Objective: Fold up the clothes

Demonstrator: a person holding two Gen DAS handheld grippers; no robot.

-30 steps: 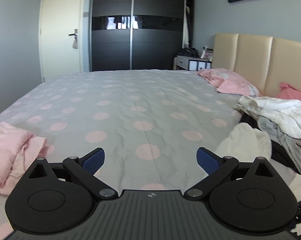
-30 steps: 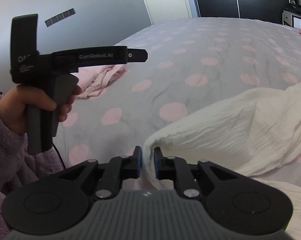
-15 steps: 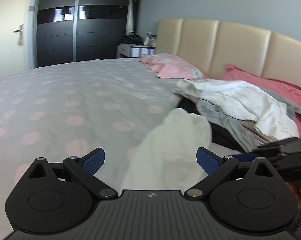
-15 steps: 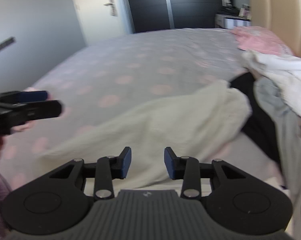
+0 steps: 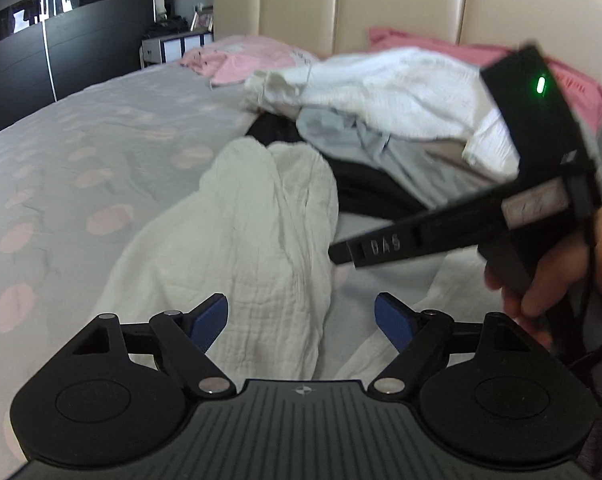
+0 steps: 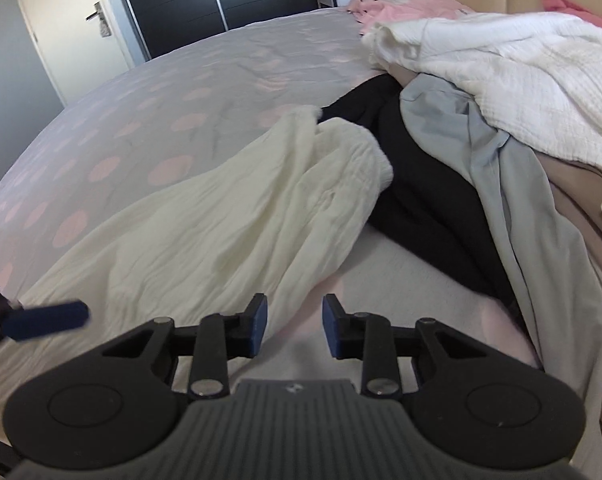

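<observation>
Cream garment point(image 6: 237, 216) lies stretched across the polka-dot bed point(image 6: 149, 120), near its headboard-side edge beside the unfolded clothes pile point(image 6: 501, 92). Right gripper point(image 6: 294, 330), clamped on the cloth a second ago, now stands narrowly parted and empty; left gripper point(image 5: 301, 320) remains wide, empty. Garment released: spreading likely precedes folding.

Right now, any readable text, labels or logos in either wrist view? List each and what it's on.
"DAS": raised letters on the black arm of the right claw, seen from the left wrist.
Pale label panel on that same black handheld body: blurred, unreadable.
Small emblem on the left claw's grey ribbed housing: a symbol, no letters.
Pink printed pillow: marks too small to read.
</observation>
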